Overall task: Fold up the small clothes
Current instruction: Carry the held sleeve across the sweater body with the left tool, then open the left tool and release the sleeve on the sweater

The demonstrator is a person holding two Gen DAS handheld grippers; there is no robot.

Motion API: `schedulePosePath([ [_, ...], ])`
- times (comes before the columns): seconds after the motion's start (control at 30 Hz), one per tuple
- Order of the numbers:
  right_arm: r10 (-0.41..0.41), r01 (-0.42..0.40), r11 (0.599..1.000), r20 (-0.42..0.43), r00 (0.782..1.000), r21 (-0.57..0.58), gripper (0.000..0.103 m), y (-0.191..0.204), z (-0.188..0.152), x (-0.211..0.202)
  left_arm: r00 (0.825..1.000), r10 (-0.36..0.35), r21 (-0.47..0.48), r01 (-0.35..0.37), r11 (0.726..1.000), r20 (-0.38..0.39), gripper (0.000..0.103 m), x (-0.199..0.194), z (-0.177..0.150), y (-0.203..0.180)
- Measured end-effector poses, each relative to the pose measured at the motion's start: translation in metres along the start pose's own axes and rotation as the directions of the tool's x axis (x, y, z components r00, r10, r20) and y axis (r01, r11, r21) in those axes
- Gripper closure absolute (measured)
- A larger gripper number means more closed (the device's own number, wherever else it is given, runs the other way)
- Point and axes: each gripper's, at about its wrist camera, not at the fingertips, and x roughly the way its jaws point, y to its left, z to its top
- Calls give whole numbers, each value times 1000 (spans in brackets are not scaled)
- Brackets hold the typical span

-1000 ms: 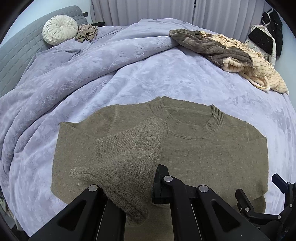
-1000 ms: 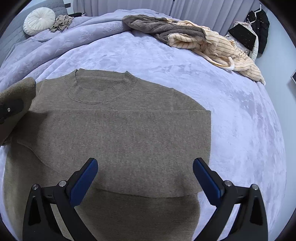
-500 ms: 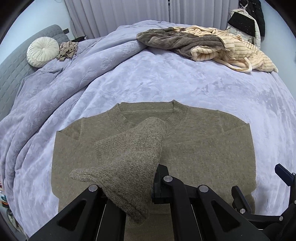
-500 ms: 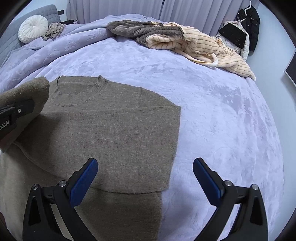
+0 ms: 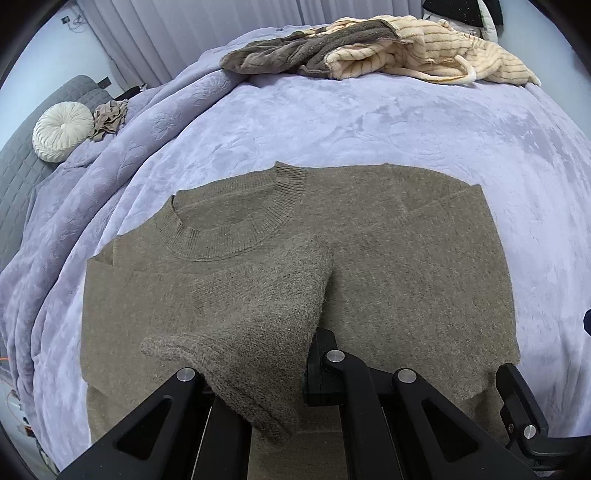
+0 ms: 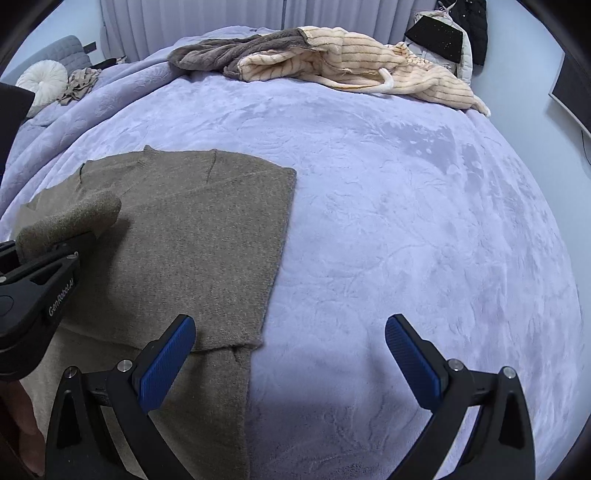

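Observation:
An olive-brown knit sweater (image 5: 388,266) lies flat on the lilac bedspread (image 5: 369,122), collar away from me, its right sleeve folded in. My left gripper (image 5: 258,373) is shut on the sweater's left sleeve (image 5: 266,306) and holds it lifted over the sweater's chest. In the right wrist view the sweater (image 6: 207,236) is at the left, with the left gripper (image 6: 55,251) and the held sleeve (image 6: 74,218) at the far left. My right gripper (image 6: 288,354) is open and empty, its blue pads (image 6: 166,365) above the sweater's right lower edge.
A pile of brown and cream striped clothes (image 6: 325,59) lies at the bed's far side. A round white cushion (image 5: 62,125) and a small beige garment (image 5: 109,118) sit at the far left by a grey headboard. Dark clothes (image 6: 454,33) hang at the far right.
My left gripper has carried the sleeve to the right across the sweater. My right gripper has moved right, off the sweater's body toward its right edge, and stayed open.

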Motion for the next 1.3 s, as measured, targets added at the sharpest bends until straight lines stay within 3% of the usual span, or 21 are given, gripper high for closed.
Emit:
schedulePosePath([
  [0.2, -10, 10, 1000, 2, 1000, 8, 1, -10, -6, 2, 1000, -18, 42, 18, 999, -7, 98, 2, -6, -16],
  [0.33, -10, 10, 1000, -8, 1000, 24, 1, -19, -10, 3, 991, -123, -15, 122, 992, -56, 98, 11, -6, -7],
  [0.4, -12, 12, 1000, -9, 1000, 27, 1, -22, -11, 2, 978, -193, -49, 189, 981, -84, 61, 16, -5, -1],
  [0.43, -13, 13, 999, -8, 1000, 29, 1, -23, -12, 1, 971, -224, -68, 218, 974, -85, 13, 16, -5, 2],
  [0.47, -13, 14, 999, -8, 1000, 29, 1, -24, -12, 0, 971, -229, -86, 224, 971, -61, 0, 13, -6, 5],
  [0.53, -17, 17, 1000, -3, 1000, 25, 1, -24, -14, -2, 974, -227, -102, 226, 969, -4, 0, 5, -7, 12],
  [0.7, -13, 14, 1000, 20, 1000, -19, 1, -14, -17, -11, 936, -353, -132, 351, 927, 13, 0, -7, -6, 35],
  [0.8, 2, 0, 999, 45, 999, -53, 1, -2, -18, -18, 898, -439, -150, 439, 886, 33, 0, -17, -8, 56],
  [0.97, 104, -95, 990, 85, 991, -108, 1, 33, -12, -34, 832, -548, -221, 553, 803, 92, 0, -29, -14, 110],
  [1.0, 119, -107, 986, 94, 988, -126, 1, 44, -11, -37, 835, -541, -233, 549, 803, 106, 0, -30, -16, 120],
  [1.1, 160, -137, 972, 112, 981, -191, 1, 82, -4, -41, 884, -456, -286, 467, 837, 107, 0, -16, -23, 154],
  [1.17, 166, -135, 960, 113, 980, -244, 1, 113, 1, -37, 910, -407, -345, 407, 846, 77, 0, 6, -28, 177],
  [1.23, 168, -131, 944, 98, 981, -303, 1, 143, 6, -27, 920, -389, -400, 373, 838, 42, 0, 28, -34, 195],
  [1.3, 119, -71, 931, 116, 986, -359, 3, 169, 12, -13, 928, -372, -433, 337, 836, 4, 0, 50, -41, 205],
])
